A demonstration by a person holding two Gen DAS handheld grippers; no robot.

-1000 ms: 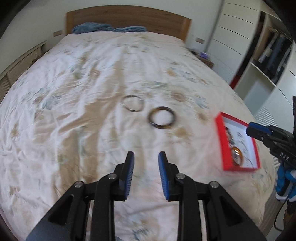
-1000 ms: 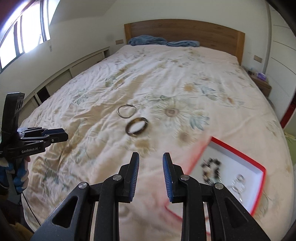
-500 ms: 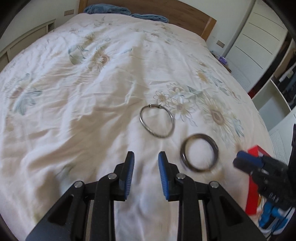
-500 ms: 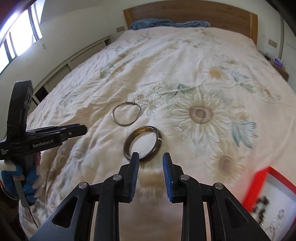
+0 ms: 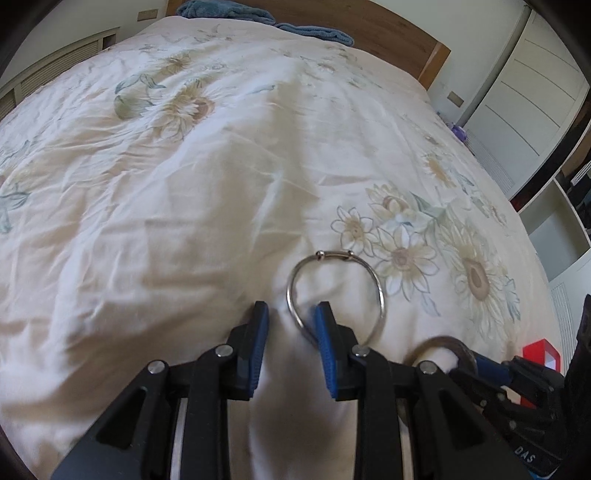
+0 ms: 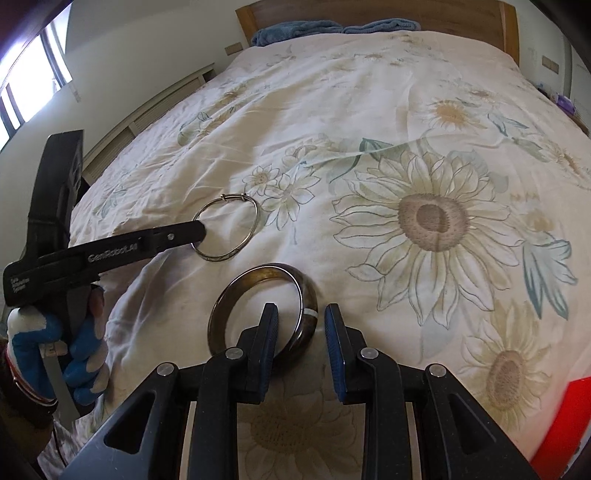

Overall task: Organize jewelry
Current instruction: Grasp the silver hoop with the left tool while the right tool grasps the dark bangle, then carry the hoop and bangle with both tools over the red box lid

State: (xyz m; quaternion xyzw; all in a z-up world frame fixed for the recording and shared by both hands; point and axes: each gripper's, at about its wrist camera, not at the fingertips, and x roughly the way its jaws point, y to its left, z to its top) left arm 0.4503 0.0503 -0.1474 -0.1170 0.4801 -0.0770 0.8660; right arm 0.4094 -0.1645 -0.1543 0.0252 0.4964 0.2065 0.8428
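Note:
A thin silver bangle lies on the floral bedspread. My left gripper is open, its jaws straddling the bangle's near left rim; it also shows in the right wrist view at the silver bangle. A thick dark brown bangle lies nearer. My right gripper is open, its jaws straddling that bangle's right rim. In the left wrist view the brown bangle is partly hidden behind my right gripper.
A red jewelry box shows as a corner at the bed's right edge and in the right wrist view. Blue folded towels lie by the wooden headboard. White wardrobes stand to the right.
Both grippers have moved forward and down to the bangles. The left now straddles the silver bangle's rim, the right the brown bangle's rim. The red box has slid out to the frame edge.

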